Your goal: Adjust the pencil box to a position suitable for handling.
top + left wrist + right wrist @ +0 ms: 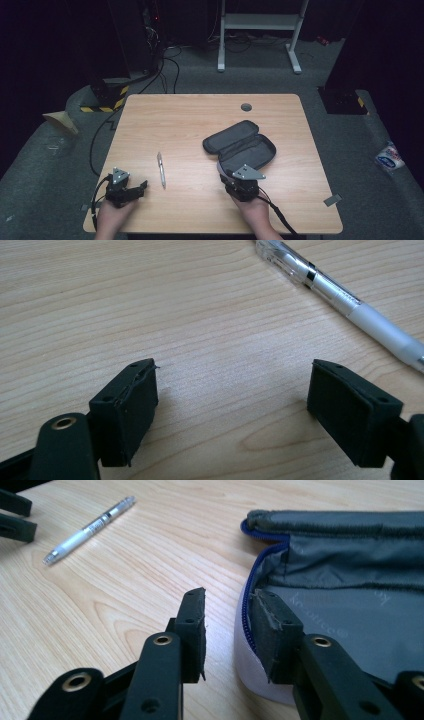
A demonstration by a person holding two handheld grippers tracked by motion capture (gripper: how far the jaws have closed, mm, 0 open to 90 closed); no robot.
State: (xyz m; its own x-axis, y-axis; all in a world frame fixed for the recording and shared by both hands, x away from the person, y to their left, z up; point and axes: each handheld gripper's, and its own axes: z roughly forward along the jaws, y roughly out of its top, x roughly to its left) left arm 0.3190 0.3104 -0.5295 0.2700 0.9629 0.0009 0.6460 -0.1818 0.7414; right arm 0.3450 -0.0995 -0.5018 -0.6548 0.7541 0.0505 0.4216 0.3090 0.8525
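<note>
Your right gripper (235,172) sits lower centre-right of the high view, at the near rim of the open grey pencil case (240,145), which lies right of centre on the wooden table (200,110). In the right gripper view the jaws stand slightly parted: one jaw is against the case's zippered edge (247,625), the other is clear of it over bare wood, so nothing is pinched. The case (350,580) fills the right half there, lid flipped back.

Your left gripper (131,191) rests at the lower left of the high view, jaws spread wide over bare table with nothing between. The clear-and-white pen (161,170) lies just right of it, well apart from the case; it shows upper right in the left gripper view (345,300).
</note>
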